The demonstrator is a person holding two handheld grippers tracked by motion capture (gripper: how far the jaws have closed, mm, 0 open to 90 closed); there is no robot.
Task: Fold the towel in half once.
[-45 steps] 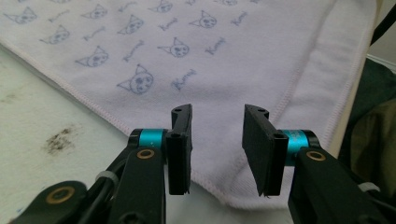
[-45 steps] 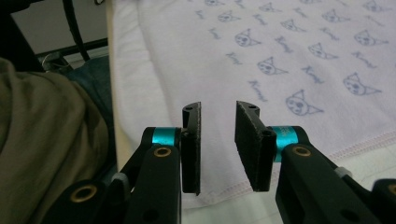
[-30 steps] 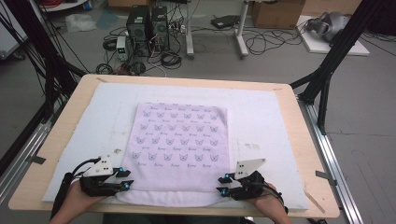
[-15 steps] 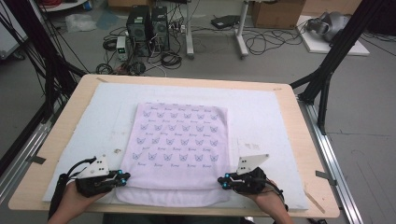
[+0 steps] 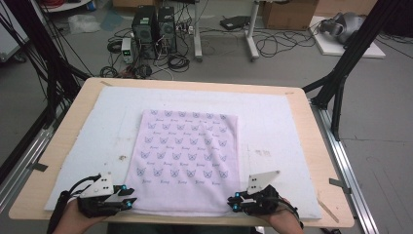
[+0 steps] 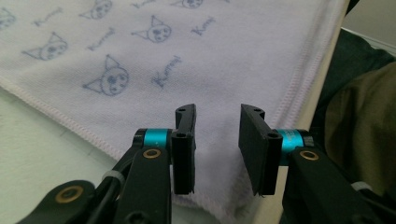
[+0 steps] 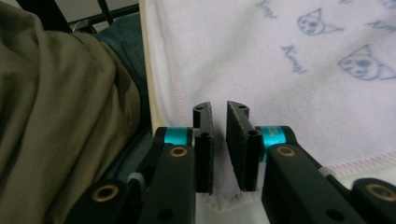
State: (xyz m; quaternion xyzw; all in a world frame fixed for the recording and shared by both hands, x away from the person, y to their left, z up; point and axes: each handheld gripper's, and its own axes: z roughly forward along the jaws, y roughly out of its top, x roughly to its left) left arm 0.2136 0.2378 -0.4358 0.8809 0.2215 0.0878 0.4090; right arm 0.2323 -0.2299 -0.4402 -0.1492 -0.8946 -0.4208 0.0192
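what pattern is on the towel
Pale lilac towel printed with small blue-grey cat faces and script words; clearest in the left gripper view.

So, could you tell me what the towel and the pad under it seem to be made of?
The towel looks like soft woven cotton, matte pale lilac: fine looped texture, a stitched hem and printed cat faces show in the left gripper view. The pad seems to be white foam or felt, matte and slightly stained; its flat, seamless surface leaves that open.
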